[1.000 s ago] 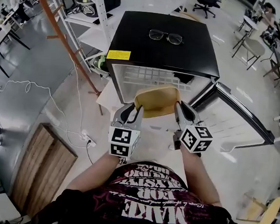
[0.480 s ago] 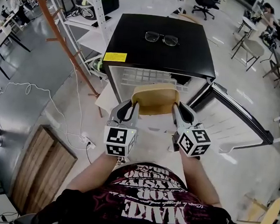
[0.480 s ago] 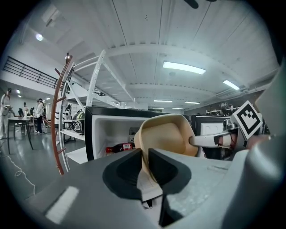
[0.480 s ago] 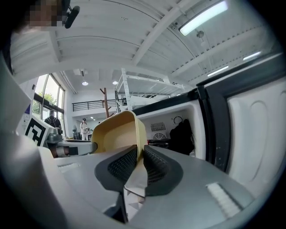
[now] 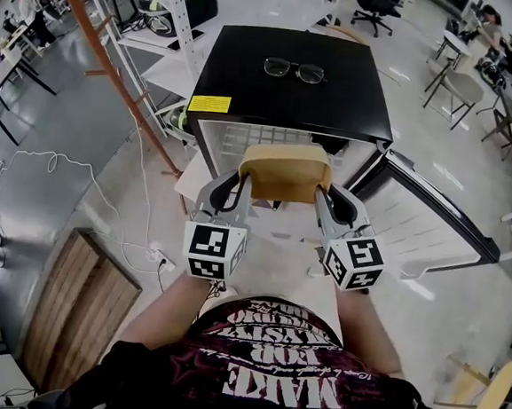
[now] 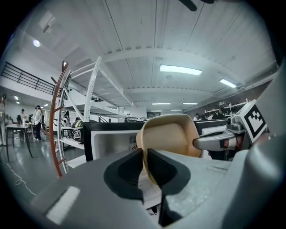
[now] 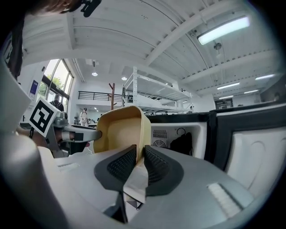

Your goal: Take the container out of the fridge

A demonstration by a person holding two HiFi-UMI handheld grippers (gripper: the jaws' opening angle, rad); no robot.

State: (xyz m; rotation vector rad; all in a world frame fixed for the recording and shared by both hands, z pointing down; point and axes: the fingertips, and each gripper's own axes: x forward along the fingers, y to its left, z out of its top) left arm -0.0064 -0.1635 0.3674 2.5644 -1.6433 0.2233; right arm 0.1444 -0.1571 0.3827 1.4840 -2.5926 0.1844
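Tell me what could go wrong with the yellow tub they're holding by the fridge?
The container is held only by its two side walls, one in the left gripper, one in the right gripper. The right jaws have just been opening with the wall between them, so that side might slip and the container drop. The fridge door stands open on the right; a swing that way could bump it.

The right gripper [image 7: 139, 154] has one wall of the tan container [image 7: 119, 132] between its jaws, pads against it, though they have just been opening a little. The left gripper [image 7: 91, 133] meets the opposite wall. Behind stands the open fridge [image 7: 196, 134], its door [image 7: 252, 152] swung right.
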